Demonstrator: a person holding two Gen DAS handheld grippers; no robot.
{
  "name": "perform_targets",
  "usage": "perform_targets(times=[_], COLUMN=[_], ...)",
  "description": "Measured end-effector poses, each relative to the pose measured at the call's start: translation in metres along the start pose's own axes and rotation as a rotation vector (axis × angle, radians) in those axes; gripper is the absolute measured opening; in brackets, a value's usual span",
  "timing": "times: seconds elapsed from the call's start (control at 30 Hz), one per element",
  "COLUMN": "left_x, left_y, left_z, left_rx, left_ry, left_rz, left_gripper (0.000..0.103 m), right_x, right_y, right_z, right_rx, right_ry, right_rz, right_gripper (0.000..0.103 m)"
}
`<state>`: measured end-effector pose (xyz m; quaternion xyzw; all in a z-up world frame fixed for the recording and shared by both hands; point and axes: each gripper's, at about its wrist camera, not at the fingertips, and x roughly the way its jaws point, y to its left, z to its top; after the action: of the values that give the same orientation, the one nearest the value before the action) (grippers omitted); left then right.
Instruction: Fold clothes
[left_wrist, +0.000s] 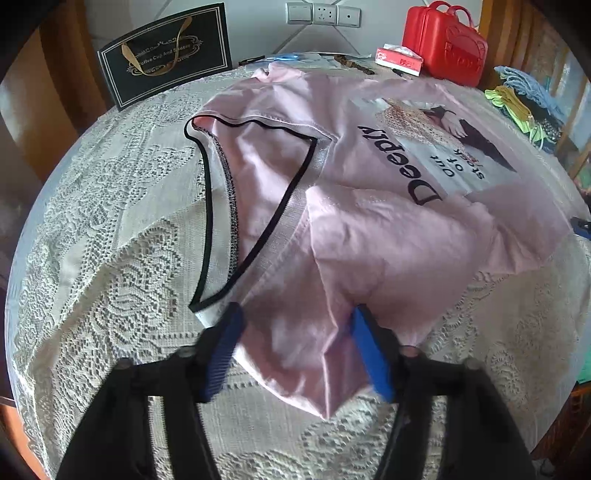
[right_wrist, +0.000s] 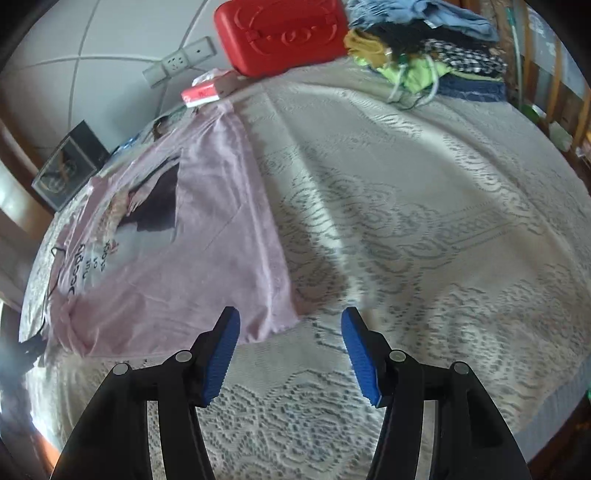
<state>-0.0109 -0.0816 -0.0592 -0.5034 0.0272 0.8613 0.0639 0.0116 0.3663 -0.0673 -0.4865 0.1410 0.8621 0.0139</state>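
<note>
A pink T-shirt (left_wrist: 369, 221) with a black-trimmed neckline and a printed picture with the word "Deeply" lies spread on the lace tablecloth (left_wrist: 110, 258). My left gripper (left_wrist: 295, 325) is open, its blue pads on either side of the shirt's shoulder and sleeve fabric, which bunches between them. In the right wrist view the shirt (right_wrist: 177, 258) lies to the left. My right gripper (right_wrist: 290, 325) is open and empty, just in front of the shirt's near corner, above the tablecloth (right_wrist: 406, 240).
A red case (left_wrist: 443, 44) and a red-and-white tissue box (left_wrist: 399, 59) stand at the table's back. A black gift bag (left_wrist: 166, 51) leans at the back left. A pile of mixed clothes (right_wrist: 436, 51) sits at the far right corner.
</note>
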Motion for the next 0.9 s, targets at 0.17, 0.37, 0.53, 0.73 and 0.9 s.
perform_targets(times=[0.17, 0.37, 0.53, 0.73, 0.9], left_x=[-0.014, -0.034, -0.059, -0.04, -0.028], left_y=[-0.005, 0.02, 0.027, 0.005, -0.029], left_z=[-0.018, -0.038, -0.015, 0.01, 0.002], left_rx=[0.056, 0.051, -0.055, -0.05, 0.072], left_ry=[0.031, 0.079, -0.031, -0.052, -0.007], left_rz=[0.033, 0.102, -0.03, -0.092, -0.032], left_gripper=[0.004, 0.004, 0.011, 0.087, 0.004], right_x=[0.017, 0.009, -0.011, -0.006, 0.013], right_y=[0.037, 0.009, -0.014, -0.003, 0.02], right_z=[-0.006, -0.006, -0.006, -0.006, -0.012], right_rx=[-0.156, -0.135, -0.012, 0.049, -0.059], right_ry=[-0.028, -0.044, -0.071, -0.01, 0.02], right_rz=[-0.159, -0.319, -0.126, 0.031, -0.098], right_gripper=[0.01, 0.004, 0.012, 0.047, 0.026])
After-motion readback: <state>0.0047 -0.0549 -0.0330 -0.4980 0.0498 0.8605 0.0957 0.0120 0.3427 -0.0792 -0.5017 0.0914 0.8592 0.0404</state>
